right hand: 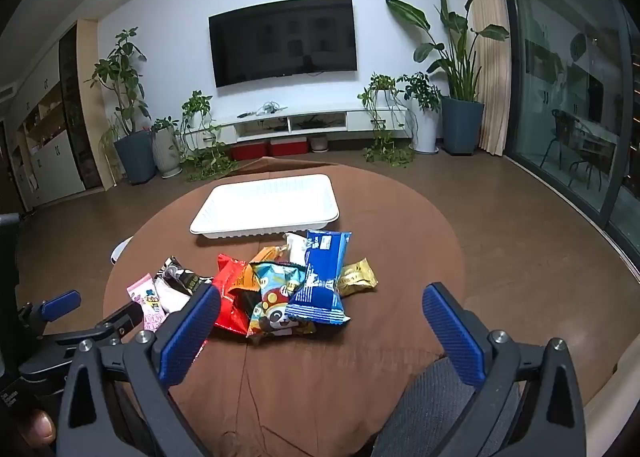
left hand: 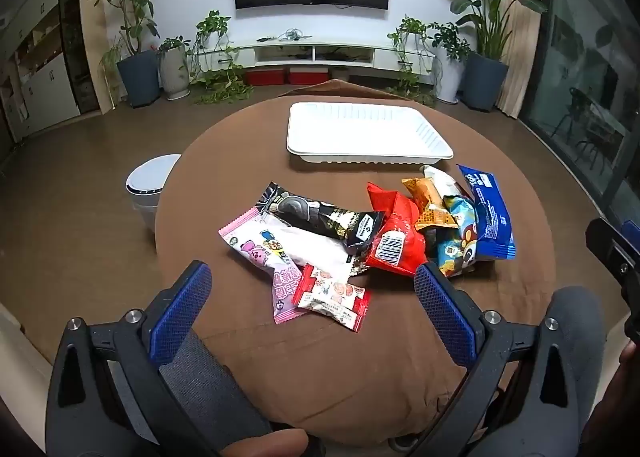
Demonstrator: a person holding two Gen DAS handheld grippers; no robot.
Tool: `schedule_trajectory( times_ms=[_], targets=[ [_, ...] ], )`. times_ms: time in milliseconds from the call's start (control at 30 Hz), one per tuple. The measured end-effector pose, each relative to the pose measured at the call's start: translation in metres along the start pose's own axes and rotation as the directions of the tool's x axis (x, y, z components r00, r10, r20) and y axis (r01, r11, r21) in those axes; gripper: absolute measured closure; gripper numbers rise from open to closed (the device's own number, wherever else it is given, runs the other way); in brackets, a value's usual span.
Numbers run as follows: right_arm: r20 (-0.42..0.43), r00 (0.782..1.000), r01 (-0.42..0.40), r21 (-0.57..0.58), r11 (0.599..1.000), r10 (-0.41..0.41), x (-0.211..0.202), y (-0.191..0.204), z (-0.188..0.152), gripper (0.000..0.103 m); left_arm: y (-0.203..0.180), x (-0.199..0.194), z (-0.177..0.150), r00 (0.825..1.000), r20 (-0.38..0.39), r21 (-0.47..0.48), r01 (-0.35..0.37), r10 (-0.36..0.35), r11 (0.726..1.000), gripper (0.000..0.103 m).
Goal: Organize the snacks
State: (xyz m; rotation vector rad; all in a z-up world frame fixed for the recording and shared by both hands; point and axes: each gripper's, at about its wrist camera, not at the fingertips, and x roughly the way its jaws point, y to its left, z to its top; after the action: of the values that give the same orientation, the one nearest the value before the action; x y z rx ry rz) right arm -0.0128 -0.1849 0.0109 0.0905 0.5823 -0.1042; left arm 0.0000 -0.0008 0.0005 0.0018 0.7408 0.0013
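Observation:
A pile of snack packets lies on the round brown table (left hand: 224,161): a pink packet (left hand: 264,253), a black one (left hand: 320,217), a small red-white one (left hand: 332,297), a red one (left hand: 394,237), an orange one (left hand: 430,205), a panda packet (right hand: 276,297), a blue one (right hand: 322,277) and a gold one (right hand: 356,277). An empty white tray (left hand: 368,133) sits behind them, also in the right wrist view (right hand: 264,205). My left gripper (left hand: 312,289) is open, just before the red-white packet. My right gripper (right hand: 322,317) is open before the blue packet.
A white round bin (left hand: 148,185) stands on the floor left of the table. Potted plants (left hand: 136,57), a TV console (left hand: 320,53) and a wall TV are at the far wall. Glass doors (right hand: 580,137) are on the right. My grey-clad knees show below both grippers.

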Motion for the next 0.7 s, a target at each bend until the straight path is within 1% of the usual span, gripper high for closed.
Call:
schedule_trajectory(
  times_ms=[33, 100, 167, 300, 433, 700],
  targets=[
    [0.003, 1.000, 0.000, -0.001, 1.000, 0.000, 0.000, 0.001, 0.000, 0.000, 0.001, -0.001, 0.000, 1.000, 0.005, -0.011, 0.014, -0.014, 1.000, 0.000],
    [0.007, 1.000, 0.001, -0.004, 1.000, -0.001, 0.000, 0.002, 0.001, 0.000, 0.001, -0.002, -0.001, 1.000, 0.008, -0.012, 0.015, -0.014, 1.000, 0.000],
    [-0.006, 1.000, 0.001, -0.004, 1.000, -0.001, 0.002, 0.003, -0.001, 0.000, 0.002, -0.001, 0.000, 1.000, -0.002, -0.014, 0.014, -0.014, 1.000, 0.000],
    [-0.015, 1.000, 0.001, 0.002, 1.000, -0.001, 0.000, -0.005, -0.005, 0.000, 0.006, 0.001, -0.002, 1.000, -0.005, -0.016, 0.014, -0.014, 1.000, 0.000],
    [-0.044, 0.999, 0.015, -0.009, 1.000, -0.016, 0.007, 0.003, -0.004, 0.000, 0.006, 0.001, -0.001, 1.000, -0.008, -0.015, 0.015, -0.015, 1.000, 0.000],
    [-0.068, 0.997, 0.025, -0.019, 1.000, -0.026, 0.010, 0.007, -0.004, 0.000, 0.007, 0.003, -0.002, 1.000, -0.008, -0.019, 0.017, -0.018, 1.000, 0.000]
  ],
)
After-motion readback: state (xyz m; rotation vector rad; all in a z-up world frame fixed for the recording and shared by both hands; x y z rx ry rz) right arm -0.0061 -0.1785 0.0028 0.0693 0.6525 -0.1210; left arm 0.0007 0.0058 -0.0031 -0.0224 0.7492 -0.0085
